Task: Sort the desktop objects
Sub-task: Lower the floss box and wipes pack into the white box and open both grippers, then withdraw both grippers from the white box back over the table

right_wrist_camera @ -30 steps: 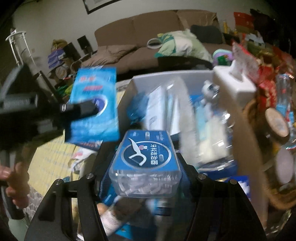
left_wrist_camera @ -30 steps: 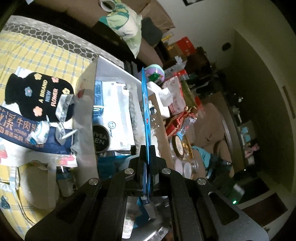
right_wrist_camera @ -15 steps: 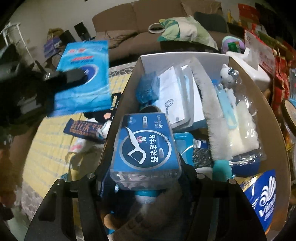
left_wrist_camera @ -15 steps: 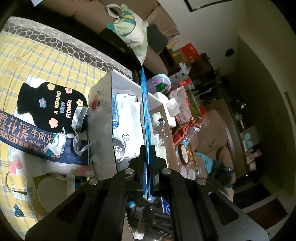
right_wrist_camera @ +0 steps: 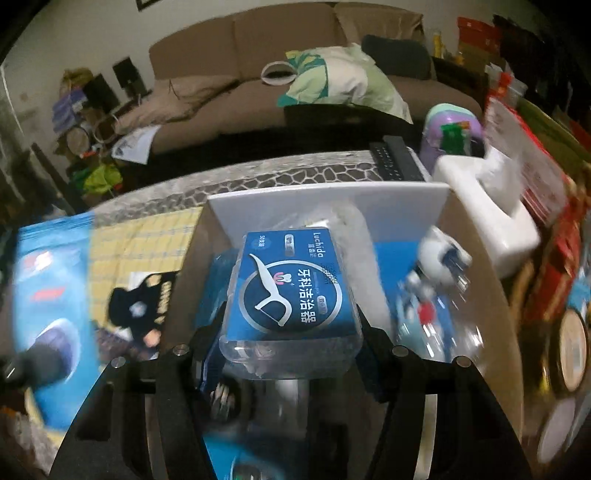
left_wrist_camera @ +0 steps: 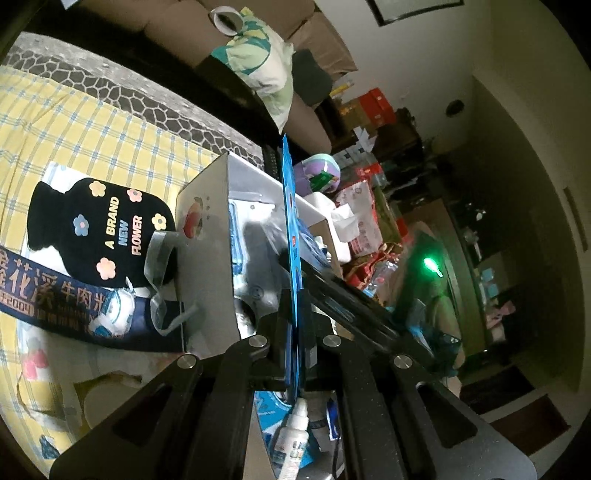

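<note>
A dim living room with a brown sofa [right_wrist_camera: 266, 99] lies behind a cluttered tabletop [left_wrist_camera: 92, 122] under a yellow checked cloth. A white box [right_wrist_camera: 328, 206], crowded with toiletries, sits in front of you. Your right gripper [right_wrist_camera: 291, 354] holds a floss pick box [right_wrist_camera: 291, 291] above it. Your left gripper [left_wrist_camera: 293, 332] pinches a thin blue packet [left_wrist_camera: 290, 221], jaws nearly together.

A dim room with pale walls. A brown sofa [right_wrist_camera: 295, 74] stands along the far wall, a framed picture [left_wrist_camera: 413, 11] hanging above it. On the sofa lies a leaf-patterned pillow [right_wrist_camera: 340, 81], a dark cushion [right_wrist_camera: 399, 55] just beside it. Cluttered shelves [right_wrist_camera: 81, 110] stand at the sofa's left end.
</note>
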`<state>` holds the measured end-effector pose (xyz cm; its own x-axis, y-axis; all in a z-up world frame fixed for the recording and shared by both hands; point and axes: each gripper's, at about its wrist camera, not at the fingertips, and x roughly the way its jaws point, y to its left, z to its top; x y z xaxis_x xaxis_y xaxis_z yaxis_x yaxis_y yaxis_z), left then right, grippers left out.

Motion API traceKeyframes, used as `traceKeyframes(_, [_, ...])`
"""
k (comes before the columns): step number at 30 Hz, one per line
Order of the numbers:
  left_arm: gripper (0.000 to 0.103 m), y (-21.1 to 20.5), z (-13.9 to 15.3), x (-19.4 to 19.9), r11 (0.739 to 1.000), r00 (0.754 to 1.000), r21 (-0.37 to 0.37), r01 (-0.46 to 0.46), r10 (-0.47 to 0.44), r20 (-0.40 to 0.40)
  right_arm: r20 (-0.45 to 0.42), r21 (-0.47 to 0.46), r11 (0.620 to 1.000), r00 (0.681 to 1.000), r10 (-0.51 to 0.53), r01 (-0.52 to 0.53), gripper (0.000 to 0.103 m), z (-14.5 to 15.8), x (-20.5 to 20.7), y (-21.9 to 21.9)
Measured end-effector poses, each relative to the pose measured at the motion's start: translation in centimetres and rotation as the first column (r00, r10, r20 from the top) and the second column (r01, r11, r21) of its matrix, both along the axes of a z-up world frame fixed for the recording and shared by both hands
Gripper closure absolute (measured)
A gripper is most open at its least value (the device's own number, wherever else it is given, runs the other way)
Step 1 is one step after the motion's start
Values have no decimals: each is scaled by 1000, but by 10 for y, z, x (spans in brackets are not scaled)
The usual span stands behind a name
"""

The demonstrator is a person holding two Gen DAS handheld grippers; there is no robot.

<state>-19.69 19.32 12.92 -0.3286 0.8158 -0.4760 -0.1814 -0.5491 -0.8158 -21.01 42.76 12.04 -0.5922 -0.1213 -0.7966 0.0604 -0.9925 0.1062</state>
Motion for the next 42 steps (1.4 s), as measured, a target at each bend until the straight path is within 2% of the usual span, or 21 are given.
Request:
traceKeyframes(4, [101,-1,-10,-8,1000,1000,1,6,-7,16,70,76,997,998,-7,2,40,-27,-34,-9])
traceKeyframes(6, [101,-1,-15,-9,1000,1000,2,12,-12,21,70,81,997,998,1,-7,32,-30,-38,-11])
traceKeyframes(7, [101,0,-17,-10,1000,1000,0,15,-15,23,67,44,999,998,15,-18,25,-27,-36,-10])
traceKeyframes(9, [101,2,-20,-10,1000,999,2,20,-20,27,63,-30,999,997,37,-35,21,-19,-27,-6])
traceKeyframes(12, [101,8,-24,-7,1000,999,10,29,-29,34,43,-17,999,999,30,-29,21,-7,-14,4])
traceKeyframes(19, [101,51,-30,6,996,994,1,94,-94,51,-10,-125,992,1000,4,-5,19,25,41,49])
traceKeyframes(23, [101,74,-39,26,990,988,-19,139,-137,68,-7,-151,988,1000,9,-10,18,29,72,66])
traceKeyframes(29, [101,86,-46,52,984,986,-90,156,-150,69,8,-127,991,999,32,-31,18,20,105,67])
traceKeyframes(33, [101,95,-42,58,968,987,-192,158,-155,30,11,-140,989,999,44,-42,18,13,115,61])
traceKeyframes(34, [99,94,-41,58,966,988,-206,154,-151,28,13,-146,988,999,45,-43,18,12,117,59])
traceKeyframes(35, [91,93,-40,58,965,989,-216,146,-143,27,14,-148,988,999,47,-44,18,11,119,58])
traceKeyframes(36, [81,90,-37,59,967,991,-219,133,-130,25,14,-148,988,999,47,-45,18,10,120,57])
traceKeyframes(37, [63,86,-33,60,970,993,-213,121,-121,17,15,-148,988,999,46,-44,18,9,121,57])
traceKeyframes(38, [56,83,-29,61,972,994,-206,113,-114,8,16,-151,988,999,45,-43,18,9,122,56])
traceKeyframes(42, [50,69,-11,65,977,995,-195,91,-95,-13,8,-160,986,999,37,-35,18,13,125,54])
